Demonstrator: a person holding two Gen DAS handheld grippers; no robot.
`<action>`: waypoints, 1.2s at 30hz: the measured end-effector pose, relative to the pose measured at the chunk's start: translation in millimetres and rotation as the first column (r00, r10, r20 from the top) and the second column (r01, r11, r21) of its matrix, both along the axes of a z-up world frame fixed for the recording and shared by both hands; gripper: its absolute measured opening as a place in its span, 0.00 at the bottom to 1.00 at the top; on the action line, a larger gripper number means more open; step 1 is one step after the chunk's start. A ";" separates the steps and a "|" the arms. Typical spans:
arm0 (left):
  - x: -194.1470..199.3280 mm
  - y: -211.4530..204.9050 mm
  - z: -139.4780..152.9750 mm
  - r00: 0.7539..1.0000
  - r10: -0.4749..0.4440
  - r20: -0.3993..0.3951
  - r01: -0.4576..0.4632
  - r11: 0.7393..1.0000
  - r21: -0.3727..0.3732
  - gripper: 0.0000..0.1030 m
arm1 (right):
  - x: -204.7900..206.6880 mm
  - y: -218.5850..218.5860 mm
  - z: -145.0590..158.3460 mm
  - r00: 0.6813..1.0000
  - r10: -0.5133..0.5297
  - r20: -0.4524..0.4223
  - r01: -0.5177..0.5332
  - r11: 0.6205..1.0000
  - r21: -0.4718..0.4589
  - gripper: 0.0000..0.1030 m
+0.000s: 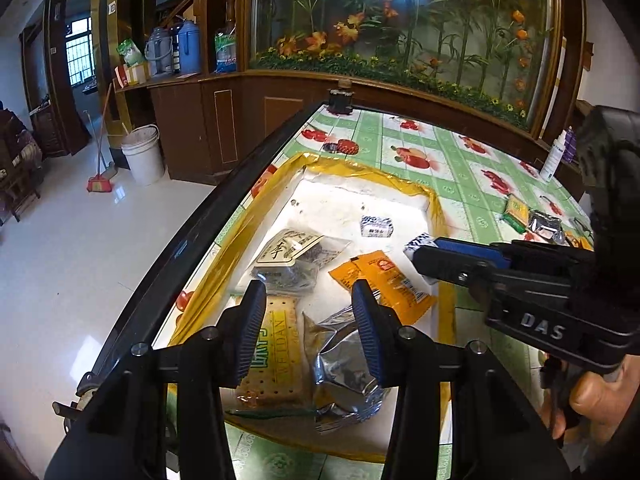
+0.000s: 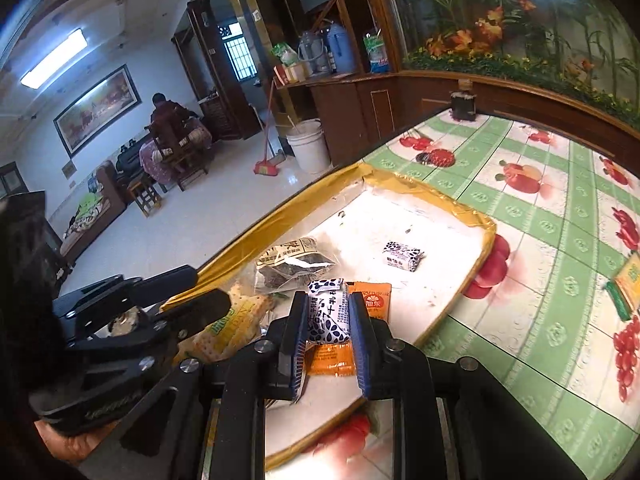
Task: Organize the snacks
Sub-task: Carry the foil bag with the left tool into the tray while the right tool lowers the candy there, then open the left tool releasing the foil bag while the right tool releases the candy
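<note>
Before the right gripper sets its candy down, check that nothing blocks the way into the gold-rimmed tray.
Nothing visible does. The right gripper is shut on the blue-and-white candy, already above the tray. The orange packet lies just underneath; bare white floor is open beyond it.

Tray (image 1: 362, 190) on counter (image 1: 460, 184), near its left edge. In tray: cracker pack (image 1: 276, 344) left, foil pouch (image 1: 344, 372) right beside it, tea bag packet (image 1: 296, 252) behind them, sauce sachet (image 1: 384, 280) right, small wrapped candy (image 1: 376, 225) (alone) farther back. More snack packets (image 1: 532, 216) on counter right of tray.
</note>
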State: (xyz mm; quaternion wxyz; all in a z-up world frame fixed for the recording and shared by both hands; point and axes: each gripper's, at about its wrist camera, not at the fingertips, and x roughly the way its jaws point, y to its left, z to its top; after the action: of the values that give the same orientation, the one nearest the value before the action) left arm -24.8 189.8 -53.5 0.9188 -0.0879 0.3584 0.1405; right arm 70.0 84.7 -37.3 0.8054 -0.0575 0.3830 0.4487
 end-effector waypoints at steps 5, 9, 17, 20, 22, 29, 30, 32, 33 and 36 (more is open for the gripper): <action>-0.1 5.5 -4.0 1.000 0.015 -0.014 -0.015 1.000 -0.006 0.42 | 6.8 12.8 -17.4 1.000 0.009 -0.029 -0.010 1.000 -0.026 0.23; 0.6 8.4 -4.4 0.999 0.032 -0.019 -0.032 0.999 -0.007 0.46 | 10.6 12.1 -21.7 0.999 0.001 -0.036 -0.002 1.000 -0.022 0.29; -0.1 4.7 2.3 0.999 0.049 -0.010 -0.048 0.999 0.013 0.61 | 7.0 -9.3 -5.3 1.000 -0.022 -0.005 0.023 1.000 0.016 0.62; 0.8 -3.5 5.6 0.999 0.032 0.001 -0.032 0.999 0.018 0.67 | 3.9 -29.6 2.2 0.999 -0.052 0.006 0.052 0.998 0.037 0.62; 3.0 -12.3 7.5 1.000 0.021 0.004 -0.021 0.999 0.034 0.67 | 3.2 -44.7 3.8 0.997 -0.077 0.005 0.077 0.996 0.046 0.62; 12.2 -44.2 12.0 1.000 -0.009 -0.007 0.010 0.996 0.092 0.70 | 8.7 -101.1 5.0 0.985 -0.170 -0.014 0.170 0.983 0.071 0.62; 12.3 -48.3 13.5 1.000 -0.012 -0.004 0.012 0.995 0.102 0.70 | 8.7 -107.0 4.9 0.984 -0.180 -0.014 0.180 0.981 0.073 0.62; 13.2 -56.8 15.9 1.000 -0.013 0.001 0.013 0.993 0.120 0.70 | 8.4 -123.0 3.8 0.979 -0.202 -0.022 0.203 0.976 0.081 0.62; 13.9 -61.2 17.0 1.000 -0.012 0.001 0.012 0.992 0.126 0.72 | 8.0 -130.9 3.1 0.977 -0.213 -0.024 0.214 0.973 0.084 0.62; 16.3 -72.8 19.0 1.000 -0.026 0.001 0.026 0.989 0.144 0.73 | 7.6 -154.8 0.3 0.967 -0.255 -0.025 0.256 0.963 0.087 0.62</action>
State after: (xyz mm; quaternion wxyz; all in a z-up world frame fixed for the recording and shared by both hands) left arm -8.5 116.9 -34.5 0.9250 -0.0169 0.3470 0.1540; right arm 77.6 -70.0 -37.0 0.8556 0.0316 0.3723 0.3582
